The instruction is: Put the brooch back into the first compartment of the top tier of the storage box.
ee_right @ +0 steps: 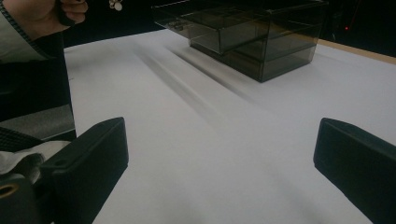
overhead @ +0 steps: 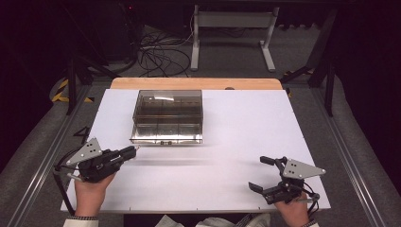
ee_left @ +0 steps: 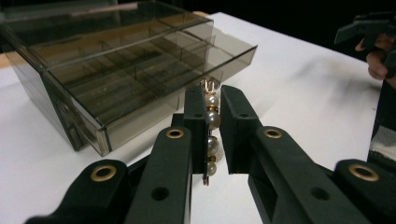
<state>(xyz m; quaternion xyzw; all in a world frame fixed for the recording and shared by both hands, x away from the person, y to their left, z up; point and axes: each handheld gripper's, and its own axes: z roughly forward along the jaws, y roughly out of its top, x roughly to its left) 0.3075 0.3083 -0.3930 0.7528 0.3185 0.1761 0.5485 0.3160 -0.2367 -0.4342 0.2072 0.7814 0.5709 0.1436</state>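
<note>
Setting: a white table (overhead: 246, 142) seen from above, with a person's two hands coming in from the near edge, each holding a gripper.
Box: a smoky see-through plastic organiser box (overhead: 168, 116) stands toward the far left of the table, its shallow divided drawer (ee_left: 154, 88) pulled partly out toward the person.
Left gripper (ee_left: 214, 119): clenched on a pearl earring (ee_left: 212, 122), held just in front of the open drawer.
Earring: a short string of pale beads on gold wire, standing upright between the jaws, above the table.
Right gripper (overhead: 259, 174): jaws spread wide, holding nothing, resting low near the right front of the table, well apart from the box.
Handling: likely very light, small and slippery; the wire probably bends easily, so a gentle pinch across the beads suits it.
Risk: it could slip or twist out before reaching a compartment.
</note>
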